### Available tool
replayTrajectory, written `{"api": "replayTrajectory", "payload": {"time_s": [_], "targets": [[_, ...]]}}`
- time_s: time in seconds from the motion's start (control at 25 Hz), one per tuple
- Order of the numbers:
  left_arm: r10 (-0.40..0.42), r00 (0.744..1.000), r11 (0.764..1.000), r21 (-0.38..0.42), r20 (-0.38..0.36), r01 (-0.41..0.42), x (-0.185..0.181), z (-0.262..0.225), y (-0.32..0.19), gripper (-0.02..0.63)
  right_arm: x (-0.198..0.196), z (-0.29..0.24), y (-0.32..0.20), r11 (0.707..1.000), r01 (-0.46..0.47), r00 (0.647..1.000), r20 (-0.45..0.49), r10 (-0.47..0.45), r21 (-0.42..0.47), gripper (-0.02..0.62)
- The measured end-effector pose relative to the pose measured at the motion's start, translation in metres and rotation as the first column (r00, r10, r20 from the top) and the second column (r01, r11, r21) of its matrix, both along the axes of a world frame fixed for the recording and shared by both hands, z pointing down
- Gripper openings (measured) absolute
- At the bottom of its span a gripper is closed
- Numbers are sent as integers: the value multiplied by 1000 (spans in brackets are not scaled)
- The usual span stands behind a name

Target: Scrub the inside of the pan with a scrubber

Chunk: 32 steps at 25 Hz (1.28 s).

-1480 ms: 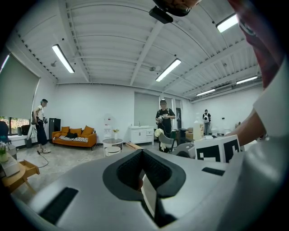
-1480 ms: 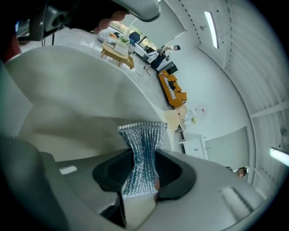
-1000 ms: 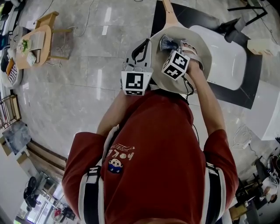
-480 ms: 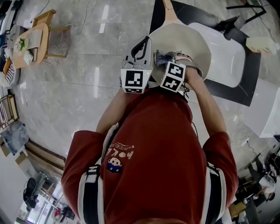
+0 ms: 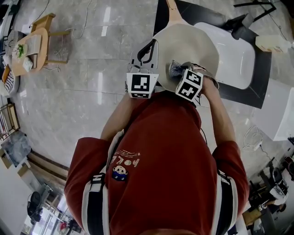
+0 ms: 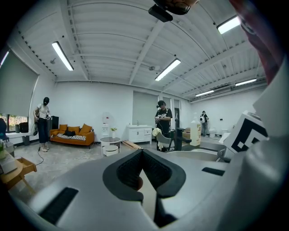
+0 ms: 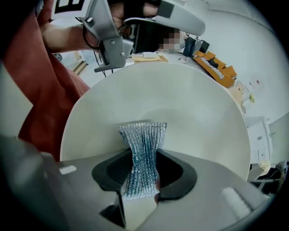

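Note:
A cream pan with a wooden handle is held up in front of the person, its inside facing the right gripper. My left gripper is shut on the pan's left rim; a cream sliver shows between its jaws. The right gripper view shows that same left gripper clamped on the rim. My right gripper is shut on a silver mesh scrubber. The scrubber fans out from the right gripper and presses on the pan's inside, near its lower rim.
A white basin on a black mat lies behind the pan. A small wooden table stands far left on the grey tiled floor. Across the room are an orange sofa and standing people.
The right gripper has dragged the scrubber from the pan's middle toward its near rim, closer to the person. The left gripper keeps its hold on the rim.

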State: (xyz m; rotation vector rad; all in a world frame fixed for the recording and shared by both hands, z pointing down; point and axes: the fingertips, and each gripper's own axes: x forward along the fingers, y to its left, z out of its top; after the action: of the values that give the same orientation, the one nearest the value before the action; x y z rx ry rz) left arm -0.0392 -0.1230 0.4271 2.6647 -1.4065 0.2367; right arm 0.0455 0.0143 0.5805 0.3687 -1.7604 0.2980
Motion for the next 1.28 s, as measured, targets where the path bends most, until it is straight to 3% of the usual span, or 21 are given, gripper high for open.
{"api": "replayTrajectory", "payload": {"time_s": [0.32,0.48,0.84,1.12,1.28], "targets": [[-2,1000,1000,6,3,2,1,-2,-2,5,55,4,-49,982,-150,982,-98,161,112,172],[-8,1000,1000,12,11,8,1,-4,-1,5,67,7,-78,971,-171,975,-111,191,167,172],[-30,999,999,29,16,29,-4,-10,-3,5,33,9,-105,973,-124,987,-80,142,197,172],[-23,1000,999,38,14,22,0,-16,-7,5,-6,4,-65,992,-34,999,-19,36,121,172],[-20,1000,1000,25,1,20,6,-19,-10,5,-9,2,-55,984,-124,991,68,116,128,172]]}}
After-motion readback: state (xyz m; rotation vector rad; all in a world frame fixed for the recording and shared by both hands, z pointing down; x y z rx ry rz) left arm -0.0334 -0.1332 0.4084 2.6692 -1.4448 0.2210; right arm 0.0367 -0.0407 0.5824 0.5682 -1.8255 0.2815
